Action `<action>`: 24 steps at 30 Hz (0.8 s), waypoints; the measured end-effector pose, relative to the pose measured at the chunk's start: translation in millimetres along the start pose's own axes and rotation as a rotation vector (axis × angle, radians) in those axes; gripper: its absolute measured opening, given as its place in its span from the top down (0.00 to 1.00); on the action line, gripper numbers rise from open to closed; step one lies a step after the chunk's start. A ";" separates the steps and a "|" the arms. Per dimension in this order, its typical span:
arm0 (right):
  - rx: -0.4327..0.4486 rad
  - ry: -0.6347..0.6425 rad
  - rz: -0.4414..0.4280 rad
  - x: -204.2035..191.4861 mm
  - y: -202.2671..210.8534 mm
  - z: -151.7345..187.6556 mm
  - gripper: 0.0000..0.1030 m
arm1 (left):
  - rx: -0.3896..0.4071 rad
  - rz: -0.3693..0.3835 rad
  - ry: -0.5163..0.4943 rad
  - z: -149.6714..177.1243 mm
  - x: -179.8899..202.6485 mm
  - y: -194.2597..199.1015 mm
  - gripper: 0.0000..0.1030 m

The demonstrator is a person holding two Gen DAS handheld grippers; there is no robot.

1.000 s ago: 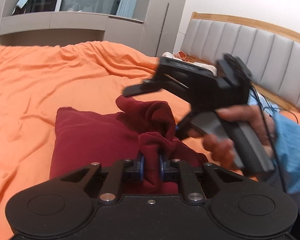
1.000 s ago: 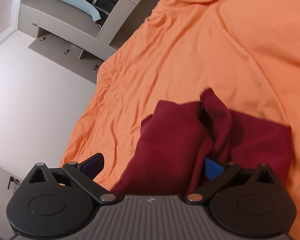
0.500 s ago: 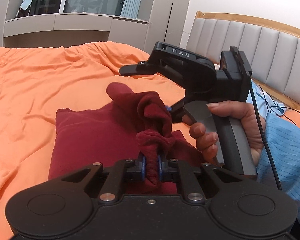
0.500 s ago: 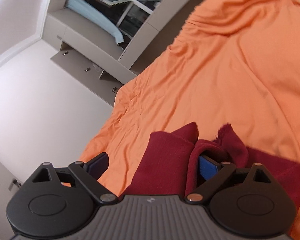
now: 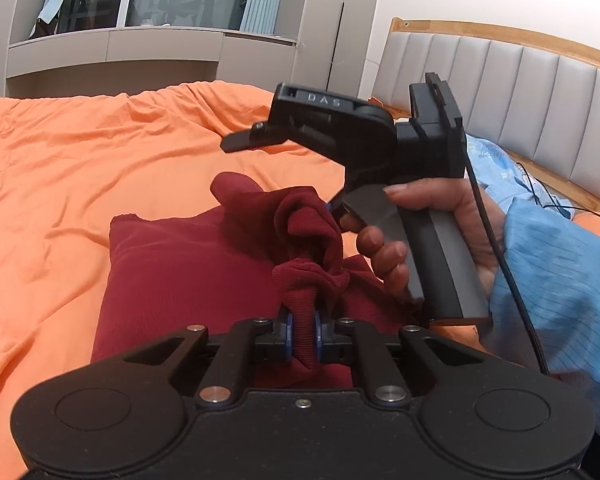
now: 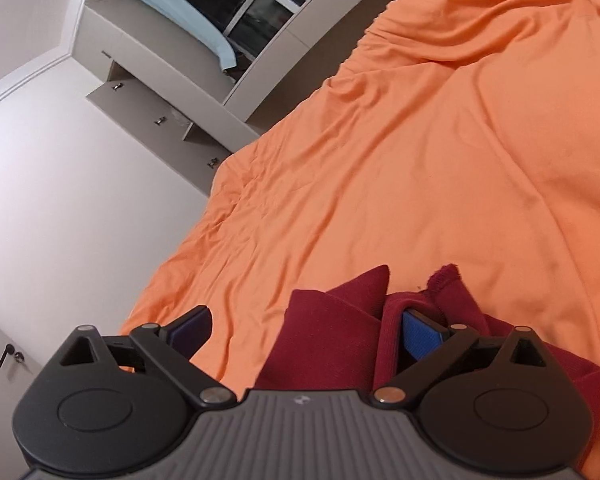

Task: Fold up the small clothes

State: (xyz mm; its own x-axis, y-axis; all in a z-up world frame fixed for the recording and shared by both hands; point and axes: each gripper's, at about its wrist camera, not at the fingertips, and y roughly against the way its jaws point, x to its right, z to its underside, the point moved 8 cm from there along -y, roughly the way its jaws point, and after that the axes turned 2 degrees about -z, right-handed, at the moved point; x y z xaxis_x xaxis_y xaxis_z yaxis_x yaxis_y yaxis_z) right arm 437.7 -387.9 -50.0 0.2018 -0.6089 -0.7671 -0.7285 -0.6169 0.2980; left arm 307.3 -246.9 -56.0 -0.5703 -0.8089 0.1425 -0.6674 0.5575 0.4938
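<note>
Left wrist view: left tool (image 5: 303, 334) pinches a bunched edge of the dark red garment (image 5: 188, 268) on the orange bed (image 5: 60, 168). Right wrist view: right tool (image 6: 308, 332) spread wide, cloth (image 6: 332, 344) lying between its fingers, ungripped.

1. Right gripper (image 6: 304, 334): jaws stood wide apart, its blue pad (image 6: 420, 332) tucked inside a raised fold.
2. Red garment (image 6: 324, 344): bunched between the jaws, lying on bedding.
3. Orange bedspread (image 6: 420, 152): wrinkled.
4. Grey cabinet (image 6: 160, 60): background.
</note>
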 end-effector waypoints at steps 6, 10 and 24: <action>0.066 0.115 -0.026 -21.1 9.4 -7.8 0.02 | -0.004 0.000 0.000 -0.8 0.7 -1.4 0.90; 0.071 0.163 0.005 -23.1 8.9 -10.4 0.01 | -0.008 0.001 -0.003 -0.7 0.7 -3.1 0.90; -0.138 0.100 0.162 -7.5 14.9 26.9 0.00 | -0.012 0.001 -0.003 -0.2 -0.9 -7.4 0.90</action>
State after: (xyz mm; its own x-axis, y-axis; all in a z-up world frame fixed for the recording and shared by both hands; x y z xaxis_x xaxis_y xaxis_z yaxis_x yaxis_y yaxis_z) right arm 407.7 -379.1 -55.1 0.1585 -0.7479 -0.6447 -0.6614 -0.5652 0.4931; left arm 312.8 -250.2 -59.7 -0.5725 -0.8078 0.1405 -0.6610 0.5561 0.5038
